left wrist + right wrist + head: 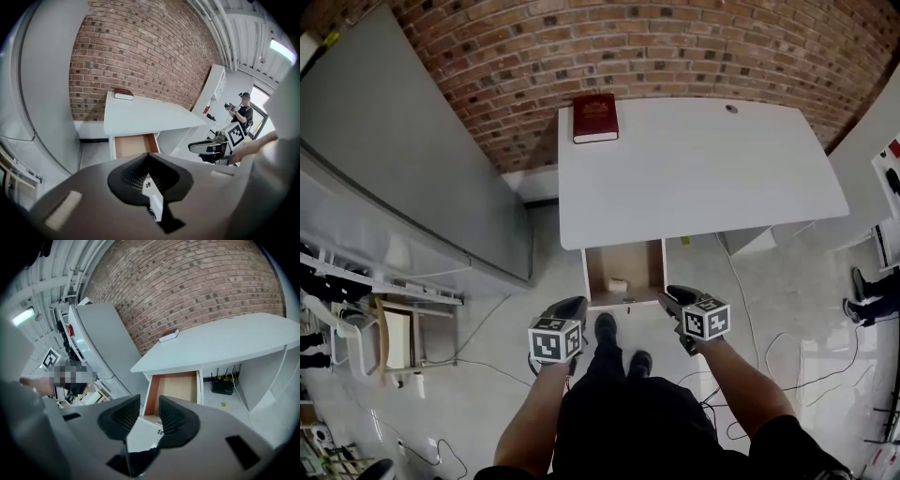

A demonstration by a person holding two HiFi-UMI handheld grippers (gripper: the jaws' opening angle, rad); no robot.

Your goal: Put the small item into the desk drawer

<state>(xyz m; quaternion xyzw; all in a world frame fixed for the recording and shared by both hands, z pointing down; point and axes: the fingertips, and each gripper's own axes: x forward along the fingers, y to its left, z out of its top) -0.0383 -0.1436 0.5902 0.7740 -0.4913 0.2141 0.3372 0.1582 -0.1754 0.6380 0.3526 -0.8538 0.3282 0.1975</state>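
Looks down on a white table (703,178) at 12 o'clock, backed against a red brick wall (675,47). Carries only a dark red book (595,117) at its 11 o'clock corner. Hangs an open drawer (592,272) from the near edge, wood-brown inside, with the small item (619,284), a pale block, lying in it toward the front. Holds the left gripper (572,307) at 7 o'clock of the drawer, with fingers pressed together at the tips on nothing. Holds the right gripper (673,295) at 4 o'clock of it, with fingers spread and nothing between them. Shows glossy pale floor (487,375) all round, cables (748,323) at 4 o'clock, a grey panel (412,169) at 9 o'clock, and a black router (222,386) under the table.
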